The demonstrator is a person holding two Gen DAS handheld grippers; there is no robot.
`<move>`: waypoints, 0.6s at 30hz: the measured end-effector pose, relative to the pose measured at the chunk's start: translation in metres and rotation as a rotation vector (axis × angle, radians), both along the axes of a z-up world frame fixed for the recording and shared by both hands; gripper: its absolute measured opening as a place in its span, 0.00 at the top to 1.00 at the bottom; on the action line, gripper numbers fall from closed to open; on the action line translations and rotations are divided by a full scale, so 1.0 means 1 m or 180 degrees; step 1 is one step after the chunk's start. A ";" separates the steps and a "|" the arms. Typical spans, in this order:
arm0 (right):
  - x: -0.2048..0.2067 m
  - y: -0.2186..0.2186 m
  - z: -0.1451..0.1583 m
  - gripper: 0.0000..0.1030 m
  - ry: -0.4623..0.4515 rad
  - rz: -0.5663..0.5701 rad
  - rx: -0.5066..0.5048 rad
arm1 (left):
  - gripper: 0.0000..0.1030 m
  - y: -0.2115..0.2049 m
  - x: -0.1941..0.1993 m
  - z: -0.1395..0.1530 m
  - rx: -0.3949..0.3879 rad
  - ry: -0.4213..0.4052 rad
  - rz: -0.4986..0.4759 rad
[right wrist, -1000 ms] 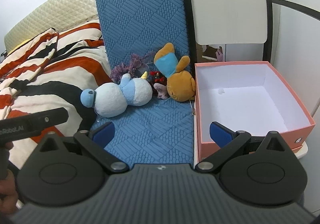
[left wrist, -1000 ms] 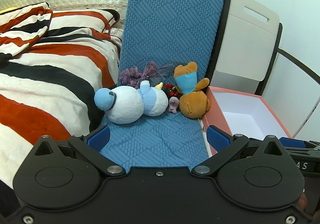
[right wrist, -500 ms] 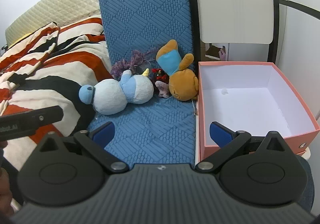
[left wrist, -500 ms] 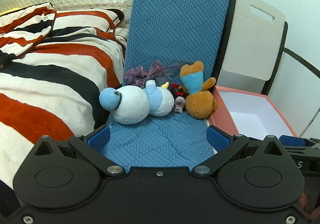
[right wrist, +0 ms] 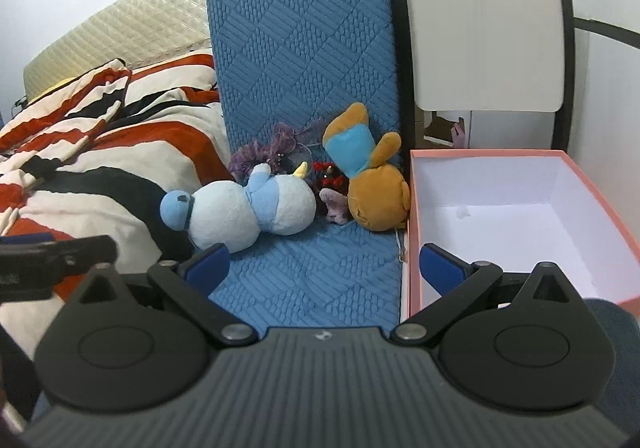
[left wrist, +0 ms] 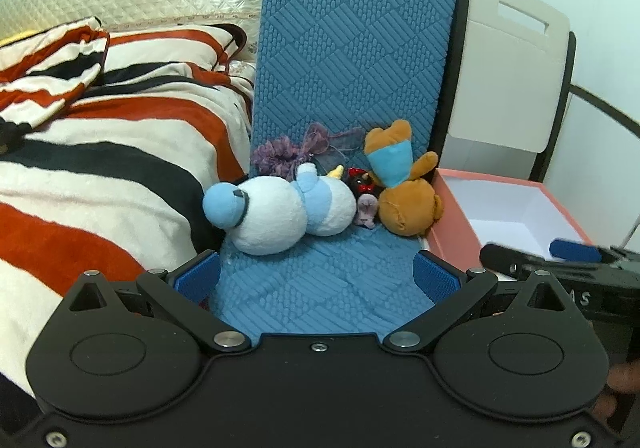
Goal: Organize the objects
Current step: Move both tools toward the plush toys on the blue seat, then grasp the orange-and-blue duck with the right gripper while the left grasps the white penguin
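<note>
Both tools were spread wide and carried nothing: the left tool and the right tool hung side by side over the front of the blue quilted seat cushion, short of the toys.

Taking the pink box as the landmark, it stood open and looked empty, its white inside bare, touching the right edge of the cushion. Just left of the box, pressed against its wall, an orange plush with a blue bib lay upside down. Further left, a white and pale-blue plush lay on its side, head pointing away from the box toward the striped blanket. Between those two sat a small red-and-black toy and a small pinkish one; behind them, against the cushion's back, lay a purple frilly scrunchie.

Nothing had gone into the box, so the step looked like the approach for a first pick. The orange plush seemed the natural target for the right tool, being nearest the box. That would call for moving forward and down, closing across its soft body, then lifting clear of the box wall before crossing over it.
</note>
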State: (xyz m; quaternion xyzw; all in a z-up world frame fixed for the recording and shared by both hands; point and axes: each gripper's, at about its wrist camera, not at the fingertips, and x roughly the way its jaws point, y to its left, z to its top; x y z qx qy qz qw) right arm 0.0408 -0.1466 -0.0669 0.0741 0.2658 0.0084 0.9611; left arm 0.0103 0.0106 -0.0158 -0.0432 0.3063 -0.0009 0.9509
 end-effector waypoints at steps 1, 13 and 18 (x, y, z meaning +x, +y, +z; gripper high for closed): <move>0.004 -0.001 -0.004 0.00 -0.0065 -0.0007 -0.0010 | 0.00 0.000 0.003 -0.002 0.0030 0.0015 -0.0008; 0.070 -0.026 -0.039 0.00 -0.0246 -0.0078 -0.0176 | 0.00 -0.007 0.066 -0.035 0.0532 0.0289 -0.0154; 0.105 -0.036 -0.051 0.00 -0.0293 -0.0006 -0.0382 | 0.00 -0.018 0.102 -0.052 0.0814 0.0378 -0.0312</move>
